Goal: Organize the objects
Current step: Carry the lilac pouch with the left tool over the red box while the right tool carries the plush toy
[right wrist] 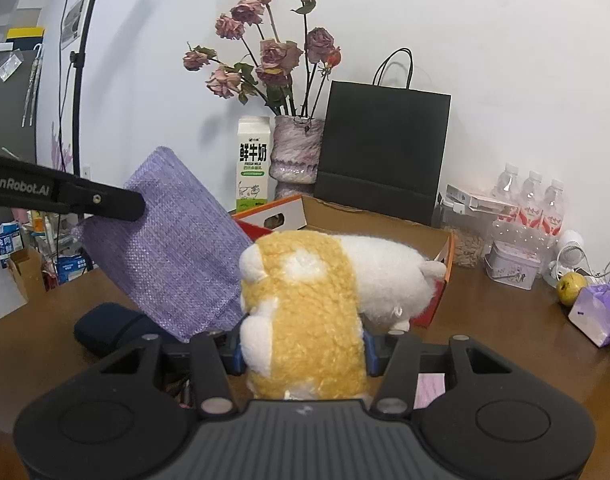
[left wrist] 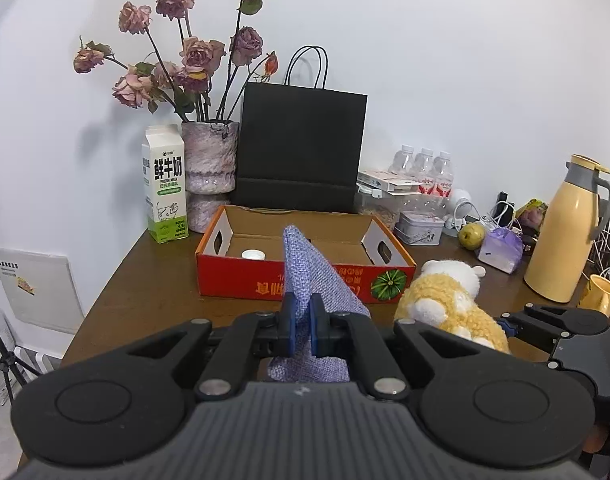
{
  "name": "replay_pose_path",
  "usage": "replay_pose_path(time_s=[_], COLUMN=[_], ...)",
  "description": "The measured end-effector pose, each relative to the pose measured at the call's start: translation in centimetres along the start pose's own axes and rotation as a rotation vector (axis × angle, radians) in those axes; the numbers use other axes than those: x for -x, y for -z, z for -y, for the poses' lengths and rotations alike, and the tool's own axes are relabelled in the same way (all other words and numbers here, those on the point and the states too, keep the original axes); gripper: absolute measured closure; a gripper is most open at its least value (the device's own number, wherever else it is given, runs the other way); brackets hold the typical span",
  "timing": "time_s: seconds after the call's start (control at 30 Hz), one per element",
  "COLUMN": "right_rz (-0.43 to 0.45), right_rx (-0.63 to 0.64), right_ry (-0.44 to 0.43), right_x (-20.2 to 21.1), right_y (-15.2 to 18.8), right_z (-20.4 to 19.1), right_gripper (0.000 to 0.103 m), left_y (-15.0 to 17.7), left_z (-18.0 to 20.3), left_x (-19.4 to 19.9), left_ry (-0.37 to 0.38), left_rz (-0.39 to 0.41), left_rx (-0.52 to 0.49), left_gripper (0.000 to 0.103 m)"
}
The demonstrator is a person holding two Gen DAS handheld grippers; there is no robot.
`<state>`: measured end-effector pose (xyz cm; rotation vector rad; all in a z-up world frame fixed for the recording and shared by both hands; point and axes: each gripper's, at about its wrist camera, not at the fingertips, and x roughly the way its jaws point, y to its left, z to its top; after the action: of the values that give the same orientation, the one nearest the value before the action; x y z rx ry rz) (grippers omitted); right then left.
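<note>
Left wrist view: left gripper (left wrist: 303,322) pinched tight on the purple woven cloth (left wrist: 317,276), fabric rising between the blue pads and drooping below them.
Right wrist view: right gripper (right wrist: 305,354) clamped around the yellow-and-white plush toy (right wrist: 317,292), pads sunk into the fleece on both sides.
Cloth position: held above the wooden table (left wrist: 145,280), in front of the red cardboard box (left wrist: 241,280), not yet over its opening.
Plush position: lifted off the table, just short of the box's near corner.
Step in hand (judged): carrying both soft items toward the open box for dropping in.
Doing it well: raise each load clear of the front wall before moving in; bring the hanging tail of the cloth fully past the rim before letting go; release the plush low inside so it does not roll out; keep the two grippers apart so the fabric does not snag on the toy.
Risk: a small white round object (left wrist: 253,255) on the box floor, likely to be covered or knocked.
Shown only from the left wrist: the box interior, the white object, the yellow thermos (left wrist: 565,232) and a mug (left wrist: 601,294) on the right.
Shown only from the right wrist: the cloth's broad flat face, a dark blue case (right wrist: 113,326) on the table under it, a pink item (right wrist: 431,392) below the gripper.
Shared backdrop: milk carton (left wrist: 165,188), vase of dried roses (left wrist: 209,160), black paper bag (left wrist: 301,148).
</note>
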<state>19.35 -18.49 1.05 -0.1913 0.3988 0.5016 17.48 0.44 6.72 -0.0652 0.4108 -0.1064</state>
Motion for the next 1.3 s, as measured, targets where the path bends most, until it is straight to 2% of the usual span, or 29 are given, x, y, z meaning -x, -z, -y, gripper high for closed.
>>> replay_pose_path(time_s=[0.73,1.3], right_rz=[-0.002,-0.019], right_rx=[0.003,0.000], right_ry=[0.015,0.046], right_x=[-8.1,-17.4], right_y=[-5.1,-9.2], right_z=[3.8,8.7], right_gripper=[0.054,0.054], left_y=[-5.8,-10.1], left_z=[-1.1,-2.5], left_x=[-9.3,-19.1], left_ry=[0.018,0.033], left_rz=[0.002,0.007], left_rx=[-0.004,-0.003], left_gripper=[0.096,0.096])
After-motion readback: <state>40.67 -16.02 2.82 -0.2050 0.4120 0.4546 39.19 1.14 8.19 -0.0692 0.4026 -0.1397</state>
